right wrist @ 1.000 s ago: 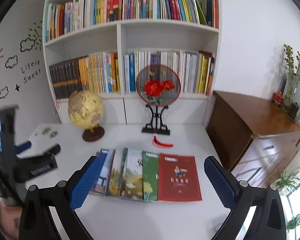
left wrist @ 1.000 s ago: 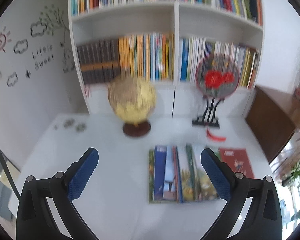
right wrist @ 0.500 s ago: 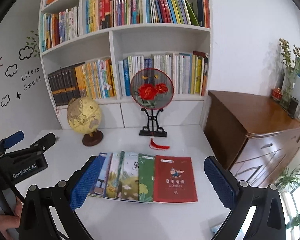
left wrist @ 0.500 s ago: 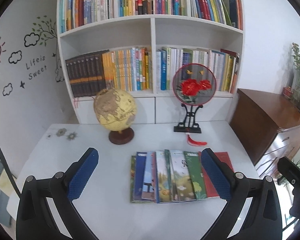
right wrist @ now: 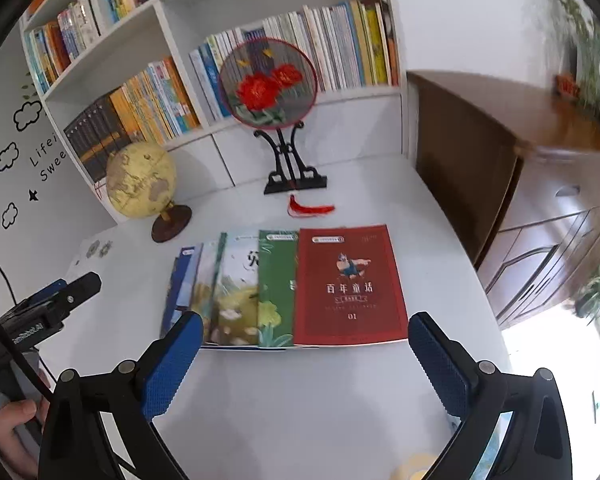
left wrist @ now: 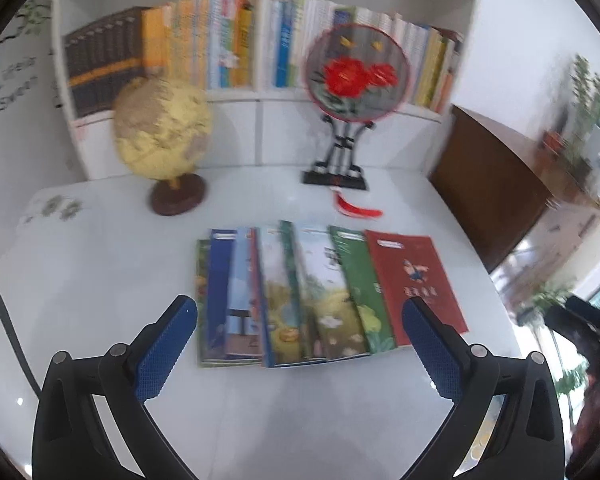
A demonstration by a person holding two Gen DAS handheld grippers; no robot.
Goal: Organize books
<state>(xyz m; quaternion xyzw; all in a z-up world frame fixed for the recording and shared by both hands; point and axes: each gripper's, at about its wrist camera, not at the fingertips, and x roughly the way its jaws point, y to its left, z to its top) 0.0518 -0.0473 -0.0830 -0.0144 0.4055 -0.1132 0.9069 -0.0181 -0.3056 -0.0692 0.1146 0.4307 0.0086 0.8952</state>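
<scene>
While hanging above the flat white desk [right wrist: 300, 400], holds nothing at all: left hand-held gripper [left wrist: 300, 306], blue fingers spread wide. Same for the right hand-held gripper [right wrist: 306, 320], spread just as wide and empty too.

Lying flat on the desk in a fanned row, each partly over its neighbour: thin colourful picture books [left wrist: 296, 292]. On top at the right end, the thin red book with a small cartoon figure [right wrist: 348, 284], with the thin green book [right wrist: 276, 280] tucked under its left edge. Behind the row and well apart from it, a yellow globe on a dark wooden foot [right wrist: 140, 180] and a round fan with red flowers on a black stand [right wrist: 268, 80]. Further back, a tall white bookshelf [right wrist: 112, 60] full of upright books.

Looks like the very start: reaching in, nothing picked up yet. Next, most likely, going down to the red book, lying on top and right between the right fingers. Hard to pinch, being so thin and flat; maybe best to lift one side first or slide it toward the desk edge.

Compared with half a second ago: both views lower and closer to the row, with less of the top shelves showing. Left view blurry now, so probably moving fast. Same places for the books, the globe and the fan.
</scene>
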